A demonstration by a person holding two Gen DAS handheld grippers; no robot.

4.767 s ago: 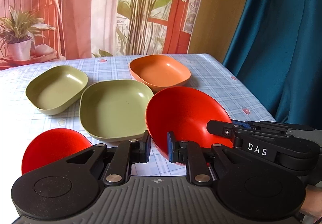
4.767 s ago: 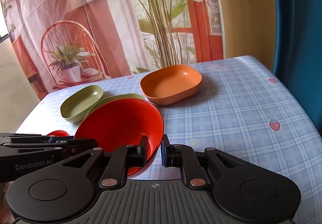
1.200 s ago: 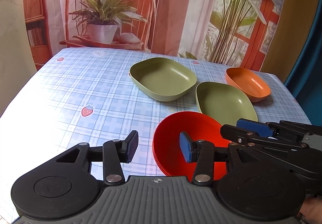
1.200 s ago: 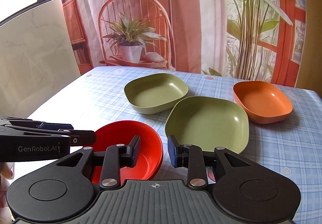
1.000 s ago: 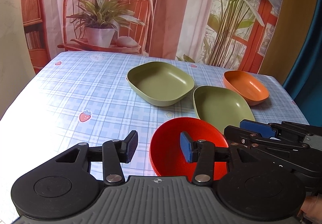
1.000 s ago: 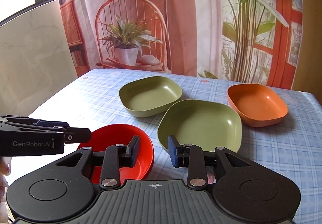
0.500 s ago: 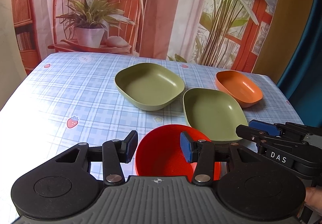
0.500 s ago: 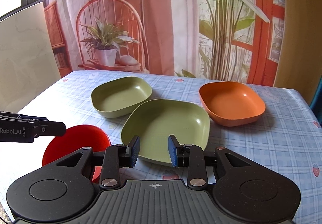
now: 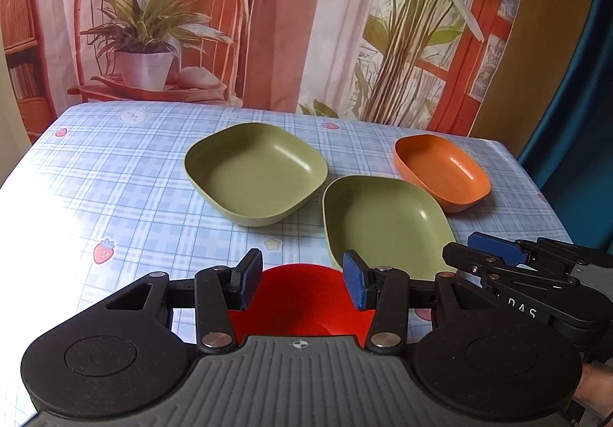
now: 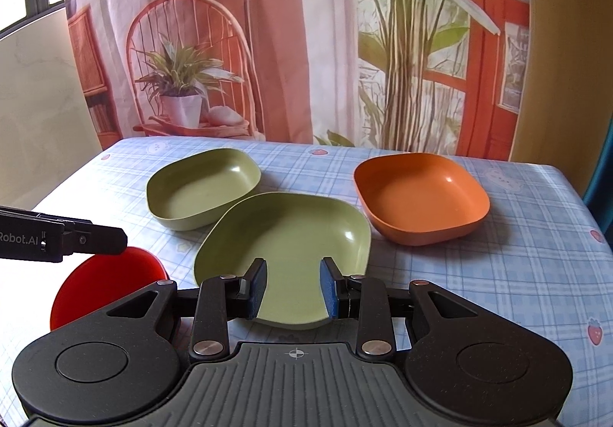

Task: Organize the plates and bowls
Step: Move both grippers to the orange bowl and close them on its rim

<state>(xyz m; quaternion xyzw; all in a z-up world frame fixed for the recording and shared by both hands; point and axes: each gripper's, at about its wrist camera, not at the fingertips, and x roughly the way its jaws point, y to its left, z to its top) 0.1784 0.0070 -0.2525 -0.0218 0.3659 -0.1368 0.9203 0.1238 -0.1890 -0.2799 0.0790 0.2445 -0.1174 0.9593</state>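
A red bowl [image 9: 299, 296] sits on the checked tablecloth right under my left gripper [image 9: 302, 283], which is open and empty above it. The red bowl also shows at the lower left of the right wrist view [image 10: 107, 283]. My right gripper [image 10: 293, 289] is open and empty over the near edge of a shallow green plate [image 10: 291, 235]. This plate shows in the left wrist view [image 9: 383, 224] too. A deeper green bowl [image 9: 256, 172] [image 10: 203, 189] stands behind it to the left. An orange bowl [image 9: 444, 174] [image 10: 421, 193] stands to the right.
The table [image 10: 517, 254] is covered with a blue checked cloth with strawberry prints. Its right edge drops off near a blue curtain [image 9: 574, 101]. A printed backdrop [image 10: 268, 43] hangs behind the far edge. The right gripper's body [image 9: 536, 281] reaches in beside the left one.
Earlier the right gripper held a red bowl; it now rests on the table with both grippers open. In the last second both grippers have swung right and drawn back, the red bowl sliding low in view.
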